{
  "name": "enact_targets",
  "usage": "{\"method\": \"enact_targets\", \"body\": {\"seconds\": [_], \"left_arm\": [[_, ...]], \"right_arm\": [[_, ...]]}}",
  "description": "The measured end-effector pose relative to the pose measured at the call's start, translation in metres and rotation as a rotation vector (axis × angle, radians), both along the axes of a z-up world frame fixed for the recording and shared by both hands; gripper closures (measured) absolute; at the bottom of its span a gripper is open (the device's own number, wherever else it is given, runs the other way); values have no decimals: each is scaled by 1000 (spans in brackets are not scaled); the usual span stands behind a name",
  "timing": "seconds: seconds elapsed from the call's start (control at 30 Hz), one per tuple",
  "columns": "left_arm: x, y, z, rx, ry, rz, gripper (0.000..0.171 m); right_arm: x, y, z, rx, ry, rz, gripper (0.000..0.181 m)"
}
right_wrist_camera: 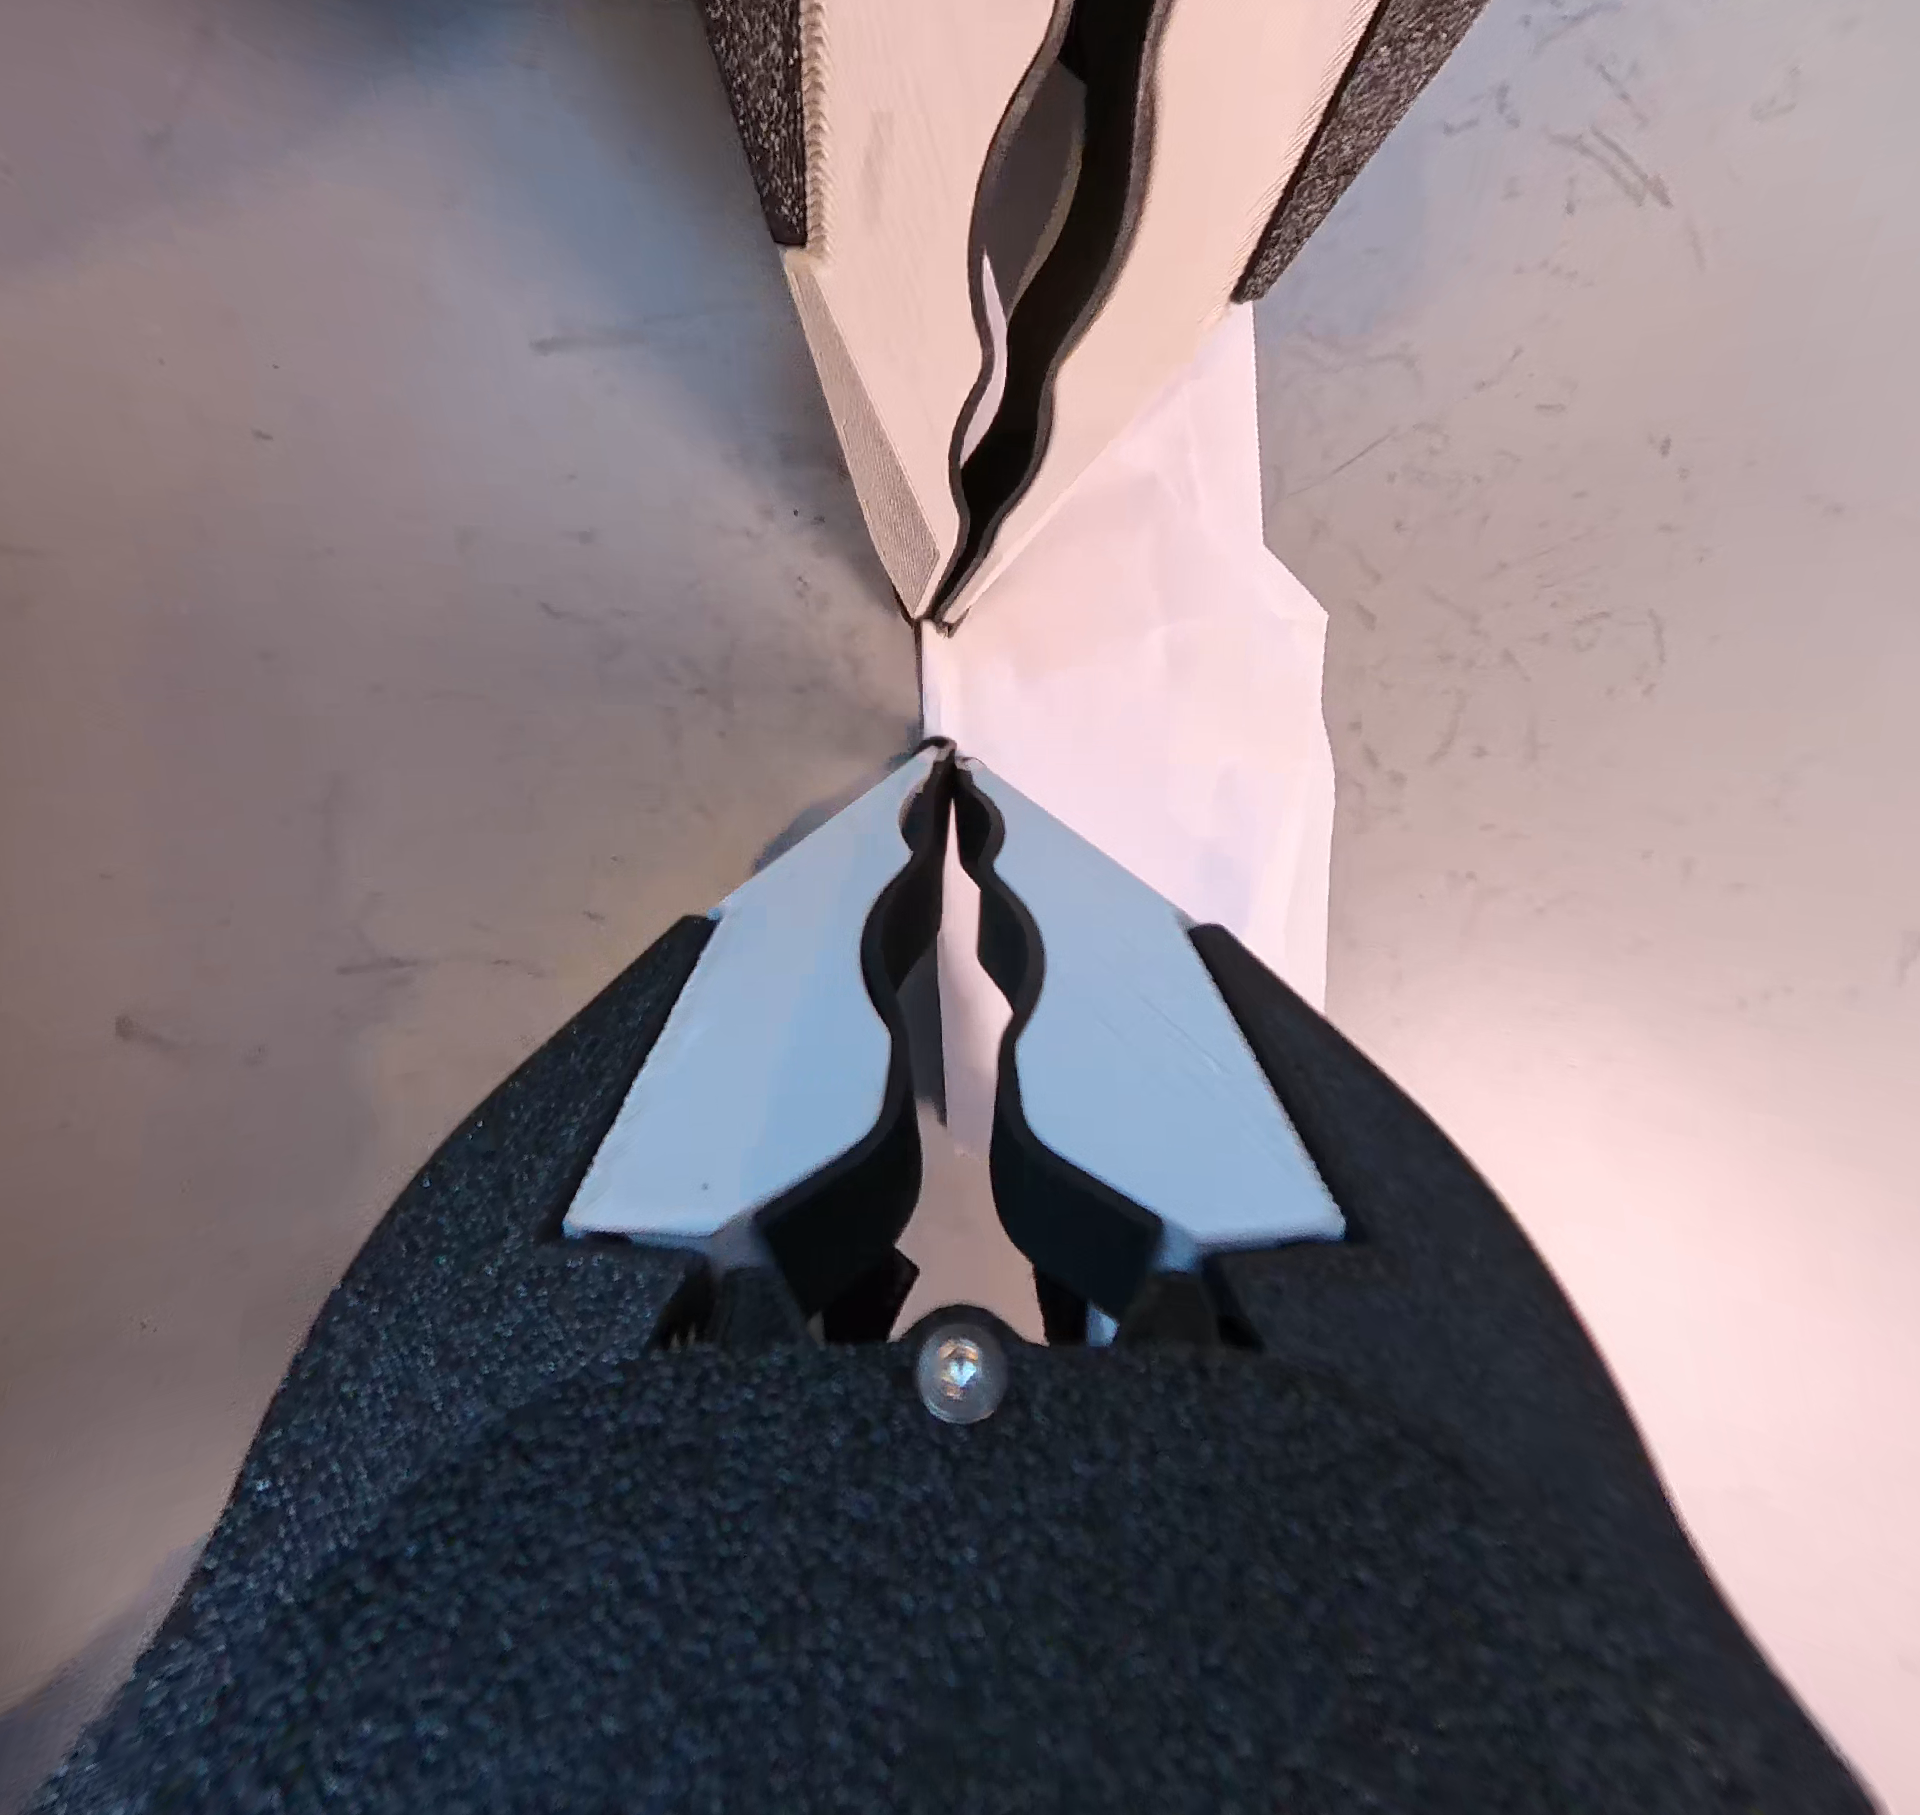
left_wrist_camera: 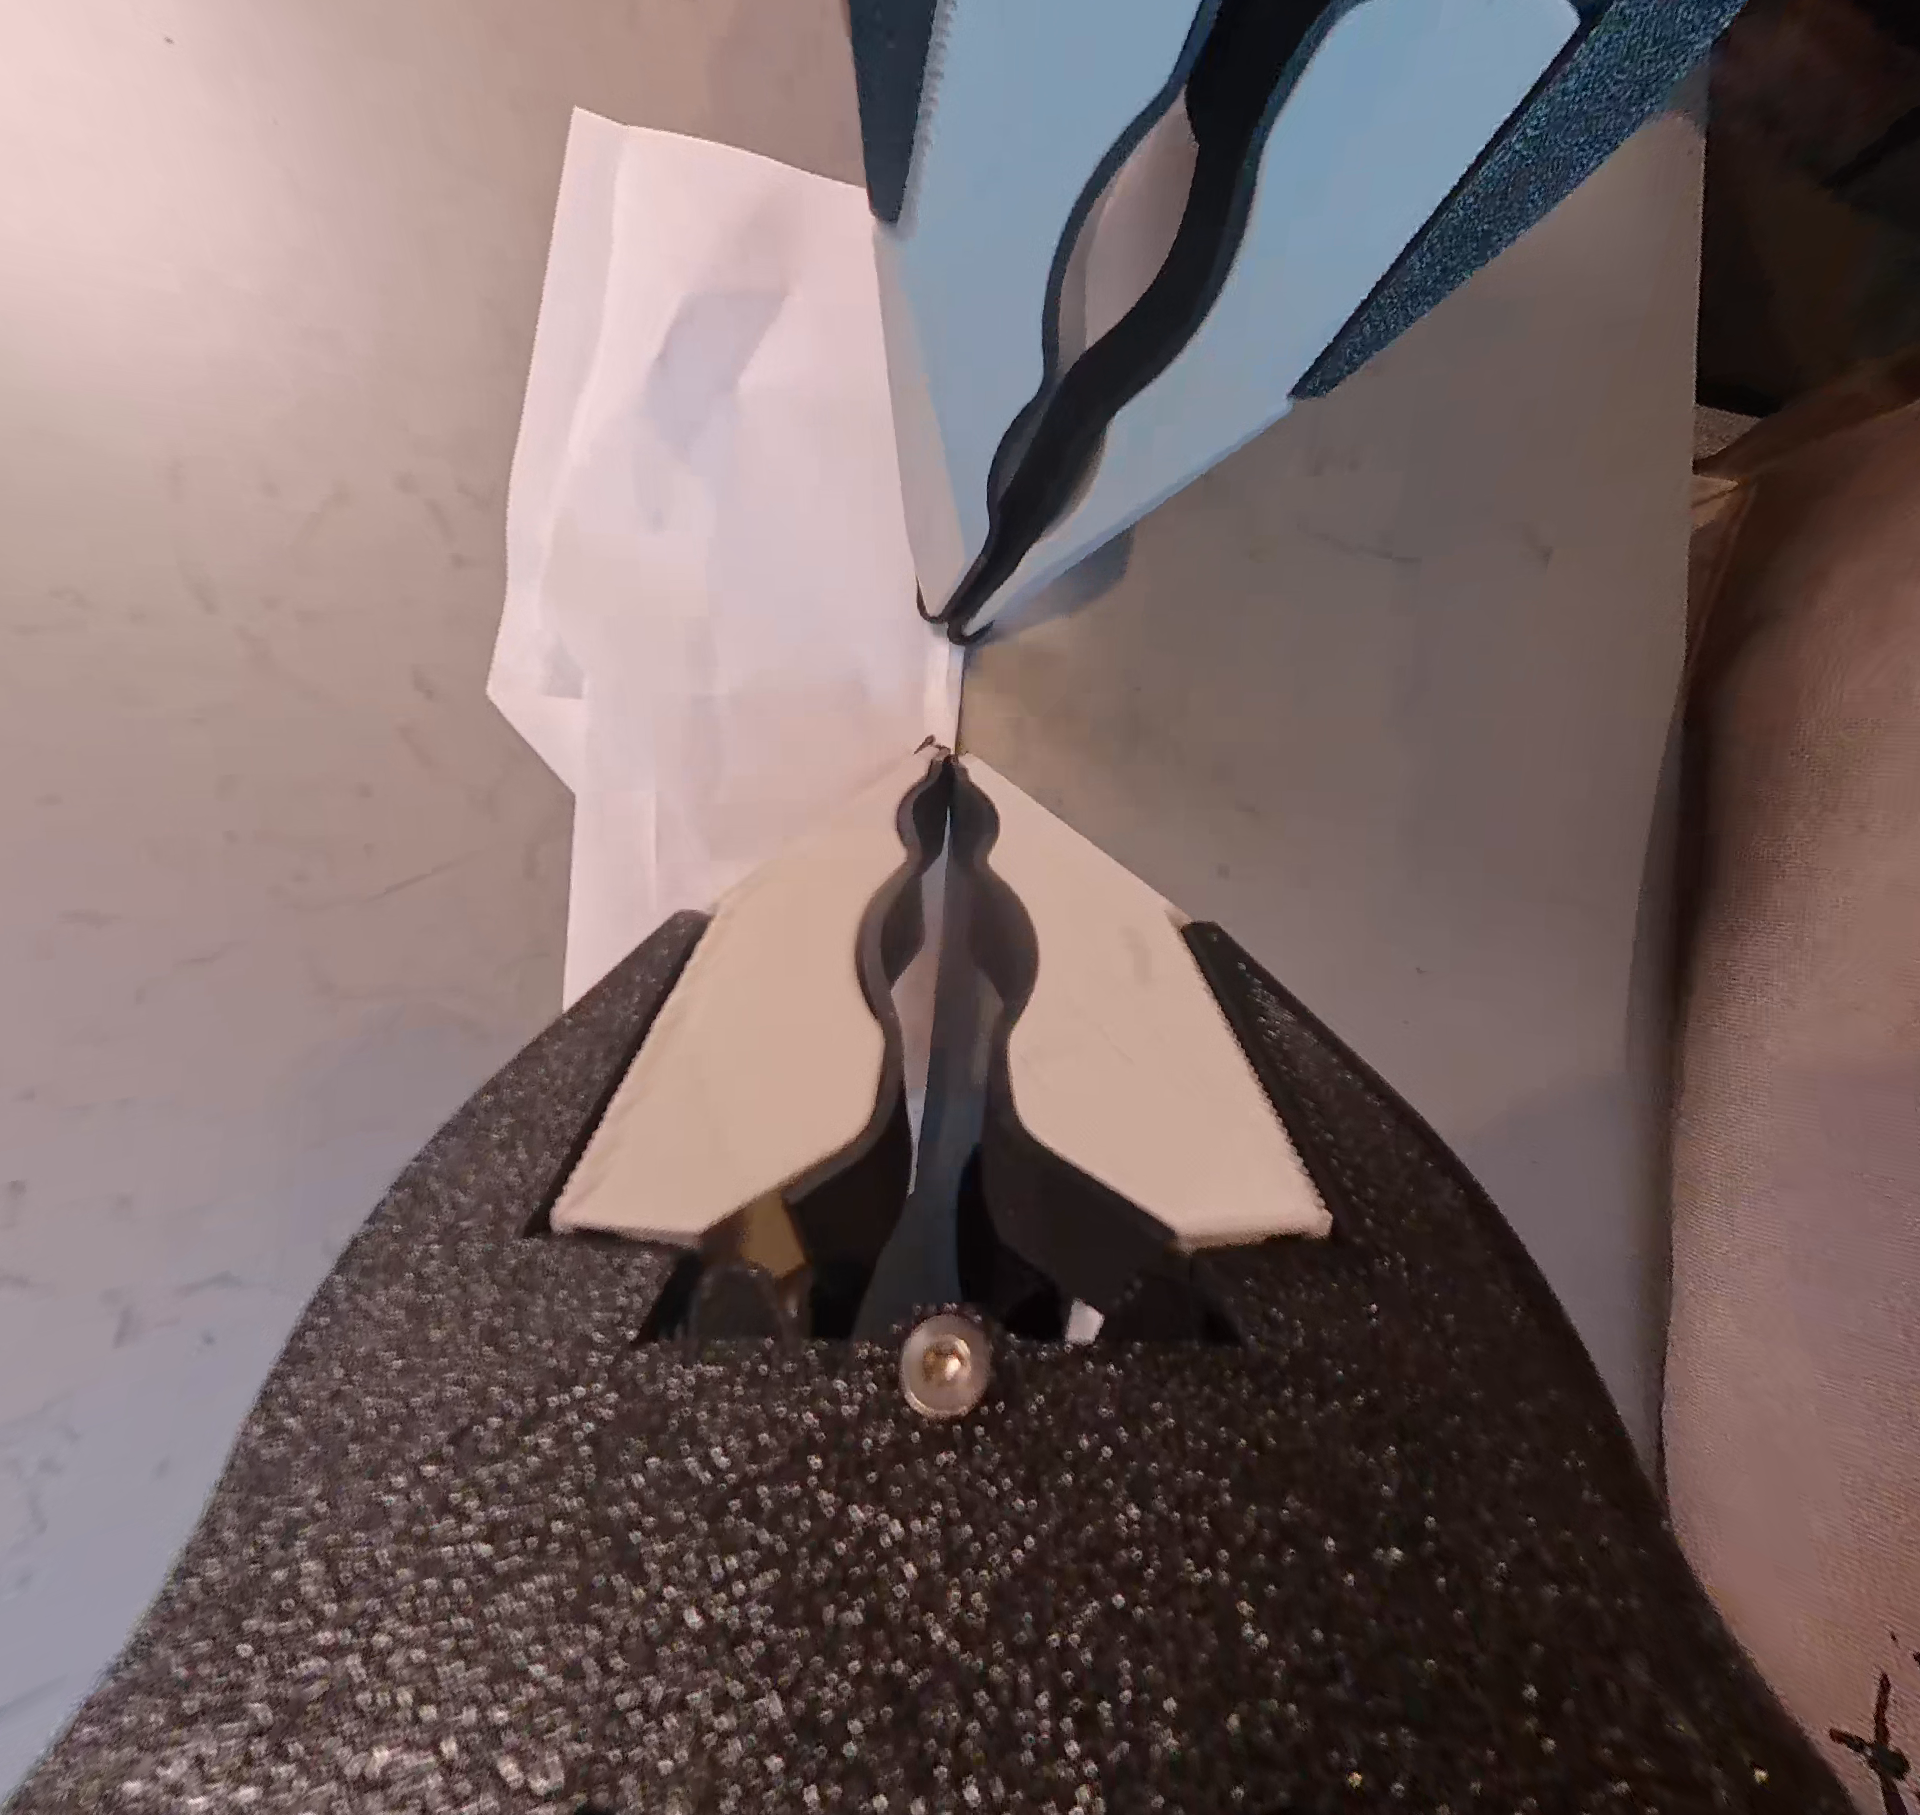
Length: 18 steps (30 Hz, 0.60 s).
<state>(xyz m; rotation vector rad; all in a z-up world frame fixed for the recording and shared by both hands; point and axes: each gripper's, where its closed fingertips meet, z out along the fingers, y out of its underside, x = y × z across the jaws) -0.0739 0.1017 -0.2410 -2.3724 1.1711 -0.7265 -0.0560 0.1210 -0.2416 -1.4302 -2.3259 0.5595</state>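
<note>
A creased white sheet of paper [left_wrist_camera: 707,518] is held over a grey marbled table [left_wrist_camera: 260,622]. My left gripper [left_wrist_camera: 948,757] is shut on one edge of the sheet, with its jaws pressed together. My right gripper [left_wrist_camera: 956,622] comes in from the top, tip to tip with the left, and is shut on the same edge a short way along. In the right wrist view my right gripper [right_wrist_camera: 945,752] pinches the paper [right_wrist_camera: 1143,705], which spreads to the right. The left gripper [right_wrist_camera: 935,617] faces it from above. The strip of edge between the two tips looks taut.
The table's right edge [left_wrist_camera: 1688,830] runs down the left wrist view, with beige fabric [left_wrist_camera: 1797,1038] beyond it and a dark object [left_wrist_camera: 1829,155] at the upper right. The table surface [right_wrist_camera: 416,518] fills the rest of the right wrist view. Both grippers' tips are close together, under 4 cm apart.
</note>
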Motion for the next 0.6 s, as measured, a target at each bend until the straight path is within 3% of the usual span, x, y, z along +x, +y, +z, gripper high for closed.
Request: {"method": "enact_targets", "body": {"seconds": [0.4, 0.6], "left_arm": [[0, 0, 0, -11, -32, 8, 171], [0, 0, 0, -9, -32, 9, 171]], "right_arm": [[16, 13, 0, 201, 60, 40, 181], [25, 19, -1, 144, 76, 9, 181]]}}
